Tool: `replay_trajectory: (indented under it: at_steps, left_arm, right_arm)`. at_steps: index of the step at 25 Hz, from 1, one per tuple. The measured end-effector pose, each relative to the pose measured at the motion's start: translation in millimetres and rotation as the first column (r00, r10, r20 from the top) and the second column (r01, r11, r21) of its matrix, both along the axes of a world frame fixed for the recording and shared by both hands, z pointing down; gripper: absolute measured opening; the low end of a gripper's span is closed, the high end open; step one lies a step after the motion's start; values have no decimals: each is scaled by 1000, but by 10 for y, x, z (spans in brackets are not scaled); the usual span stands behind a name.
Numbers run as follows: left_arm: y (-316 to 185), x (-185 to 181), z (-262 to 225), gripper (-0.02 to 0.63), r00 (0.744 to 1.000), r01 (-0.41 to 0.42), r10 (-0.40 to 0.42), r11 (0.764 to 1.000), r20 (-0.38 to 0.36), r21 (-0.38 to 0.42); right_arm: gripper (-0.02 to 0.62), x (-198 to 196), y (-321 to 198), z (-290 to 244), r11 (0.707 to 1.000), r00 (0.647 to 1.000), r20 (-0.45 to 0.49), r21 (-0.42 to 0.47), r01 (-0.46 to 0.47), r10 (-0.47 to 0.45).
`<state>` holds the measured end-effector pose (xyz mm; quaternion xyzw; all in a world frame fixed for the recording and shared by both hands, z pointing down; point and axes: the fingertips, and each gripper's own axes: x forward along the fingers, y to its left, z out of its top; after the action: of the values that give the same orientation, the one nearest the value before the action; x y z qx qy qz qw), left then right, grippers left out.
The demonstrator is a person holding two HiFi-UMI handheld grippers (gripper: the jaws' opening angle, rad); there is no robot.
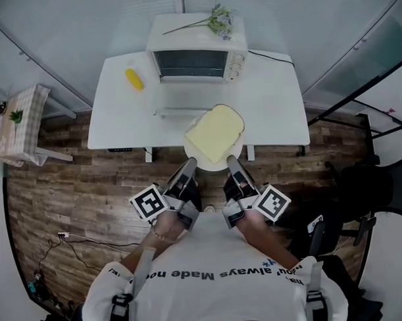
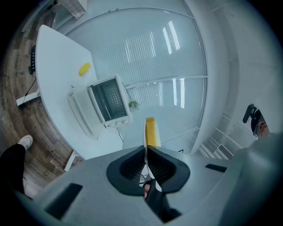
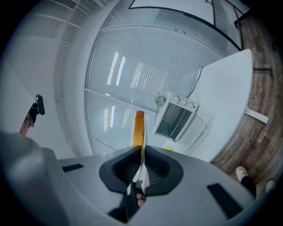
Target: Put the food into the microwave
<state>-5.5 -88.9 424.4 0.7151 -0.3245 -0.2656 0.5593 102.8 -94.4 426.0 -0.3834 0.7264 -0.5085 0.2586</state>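
A big slice of toast (image 1: 214, 132) lies on a white plate (image 1: 217, 164), held in the air over the front edge of the white table (image 1: 271, 101). My left gripper (image 1: 190, 163) is shut on the plate's near left rim. My right gripper (image 1: 231, 161) is shut on its near right rim. The left gripper view shows the plate rim (image 2: 146, 152) edge-on between the jaws with the toast (image 2: 151, 131) beyond; the right gripper view shows the rim (image 3: 142, 160) and toast (image 3: 139, 127) likewise. The microwave (image 1: 196, 55) stands at the table's back, its door (image 1: 181, 112) folded down open.
A yellow corn cob (image 1: 134, 78) lies on the table left of the microwave. A flower sprig (image 1: 217, 19) rests on the microwave's top. A small table with a checked cloth (image 1: 18, 122) stands far left, a black chair (image 1: 380, 186) at right.
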Motion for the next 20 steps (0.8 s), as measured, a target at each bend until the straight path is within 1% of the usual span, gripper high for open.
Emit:
replay_trajectory:
  at_steps: [7,12,16,20]
  left_arm:
    - [-818,-276,-1,18,1000,-22,22,1000,-5,-13]
    - [-1124,-421,-52,18,999,-35,35,999,-2,-5]
    - [-1627,-643,-46,18,999,-43,43,999,-2,-11]
    - [-1973,-769,-55,18,998,-58,58,998,-7,-7]
  right_arm:
    - [28,-278,-799,-9,1000,1000,-2,-11,-22,22]
    - [28,-420,-1096,-58,999,999,0,-6,-34,34]
    - [28,-640,-1589,-71,999,999,-5,-7,-41,41]
    - [28,-771,-1922,-80,998,998,-10,-2,-55,55]
